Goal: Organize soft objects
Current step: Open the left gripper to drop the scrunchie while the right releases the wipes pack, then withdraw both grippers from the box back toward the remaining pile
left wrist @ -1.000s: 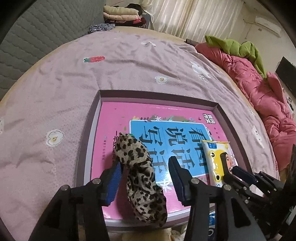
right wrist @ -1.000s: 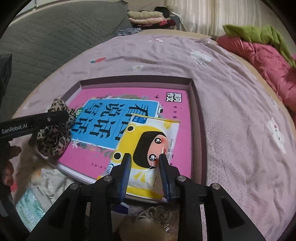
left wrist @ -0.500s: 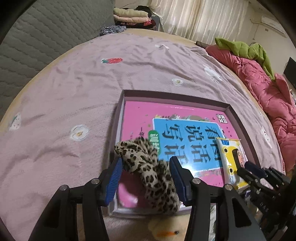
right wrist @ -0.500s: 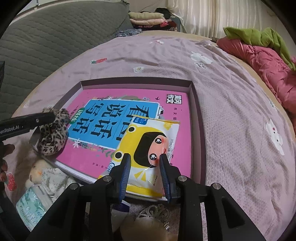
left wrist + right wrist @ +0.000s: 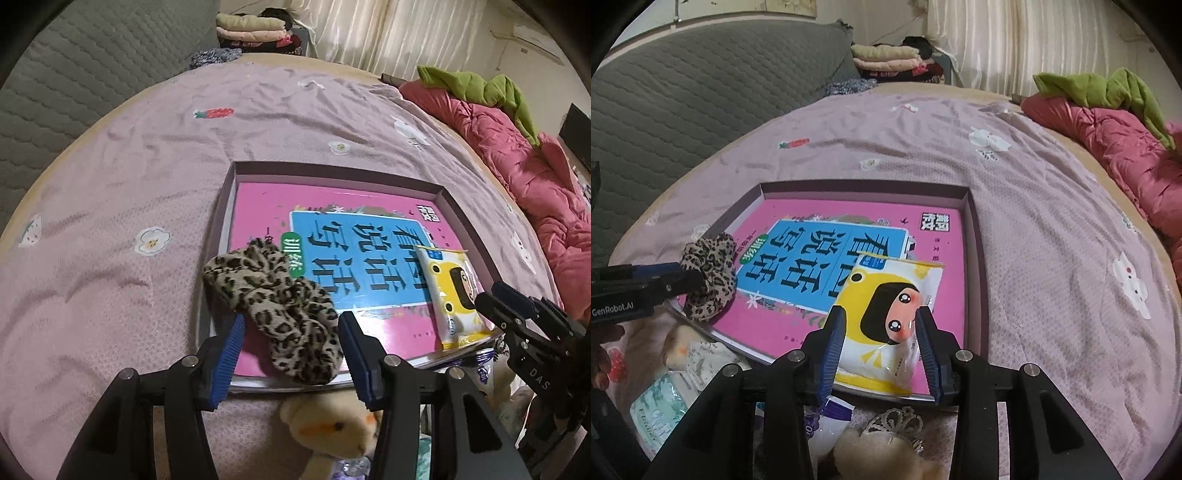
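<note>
A leopard-print scrunchie lies on the pink book at the near left corner of a shallow purple box. My left gripper is open around it, its pads standing off the fabric. A yellow cartoon tissue packet rests on the book's near right part, over the box rim. My right gripper straddles it with its jaws opening and the pads just clear of the wrapper. The other view also shows the scrunchie and the left gripper.
The box sits on a mauve bedspread. In front of the box lie a plush bear, a green tissue pack and a small tiara. A pink quilt is heaped at the right, folded clothes at the back.
The left gripper has drawn back towards the box's near left corner, and the scrunchie now lies flat there. The right jaws have widened off the tissue packet.
</note>
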A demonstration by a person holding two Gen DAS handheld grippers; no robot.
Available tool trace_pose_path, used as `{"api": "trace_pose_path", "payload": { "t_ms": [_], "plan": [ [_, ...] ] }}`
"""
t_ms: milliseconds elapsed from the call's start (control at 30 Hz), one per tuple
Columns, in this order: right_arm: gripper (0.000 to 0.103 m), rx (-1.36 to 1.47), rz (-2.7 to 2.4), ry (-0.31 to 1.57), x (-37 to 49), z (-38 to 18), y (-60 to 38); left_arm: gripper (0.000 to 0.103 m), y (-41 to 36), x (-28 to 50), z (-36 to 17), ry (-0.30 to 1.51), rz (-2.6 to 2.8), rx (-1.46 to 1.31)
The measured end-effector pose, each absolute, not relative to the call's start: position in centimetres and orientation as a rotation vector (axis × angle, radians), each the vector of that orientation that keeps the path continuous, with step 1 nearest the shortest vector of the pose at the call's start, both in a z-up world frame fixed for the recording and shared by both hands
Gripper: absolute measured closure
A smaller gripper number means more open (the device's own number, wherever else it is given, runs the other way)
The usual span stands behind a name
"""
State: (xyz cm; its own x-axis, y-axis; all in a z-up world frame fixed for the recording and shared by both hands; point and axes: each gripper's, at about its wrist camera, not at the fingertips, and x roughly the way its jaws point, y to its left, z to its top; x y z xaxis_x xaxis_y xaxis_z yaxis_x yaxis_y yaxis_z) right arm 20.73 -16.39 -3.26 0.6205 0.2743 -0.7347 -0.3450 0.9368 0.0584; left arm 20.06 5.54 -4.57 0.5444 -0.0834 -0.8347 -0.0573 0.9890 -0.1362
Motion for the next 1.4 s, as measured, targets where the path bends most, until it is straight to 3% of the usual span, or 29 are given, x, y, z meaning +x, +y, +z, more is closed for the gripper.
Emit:
{"api": "trace_pose_path", "payload": {
  "t_ms": [233,333,1067,1400],
  "plan": [
    [0.061,-0.092,0.349,0.781,20.2,-2.6,-16.6,0.051,4.8,19.5,-4.1,0.983,-0.018,-0.145],
    [0.048,-0.094,0.346,0.762,19.9,-2.3,-16.6,0.051,4.7,19.3,-3.9,0.979,-0.017,-0.145],
    [0.04,-0.065,0.318,0.618,17.6,0.2,-18.6,0.051,5.9,16.3,-2.4,0.938,-0.011,-0.182],
    [0.03,-0.064,0.29,0.535,14.9,2.1,-19.2,0.051,6.0,14.9,-1.3,0.918,-0.024,-0.175]
  ]
}}
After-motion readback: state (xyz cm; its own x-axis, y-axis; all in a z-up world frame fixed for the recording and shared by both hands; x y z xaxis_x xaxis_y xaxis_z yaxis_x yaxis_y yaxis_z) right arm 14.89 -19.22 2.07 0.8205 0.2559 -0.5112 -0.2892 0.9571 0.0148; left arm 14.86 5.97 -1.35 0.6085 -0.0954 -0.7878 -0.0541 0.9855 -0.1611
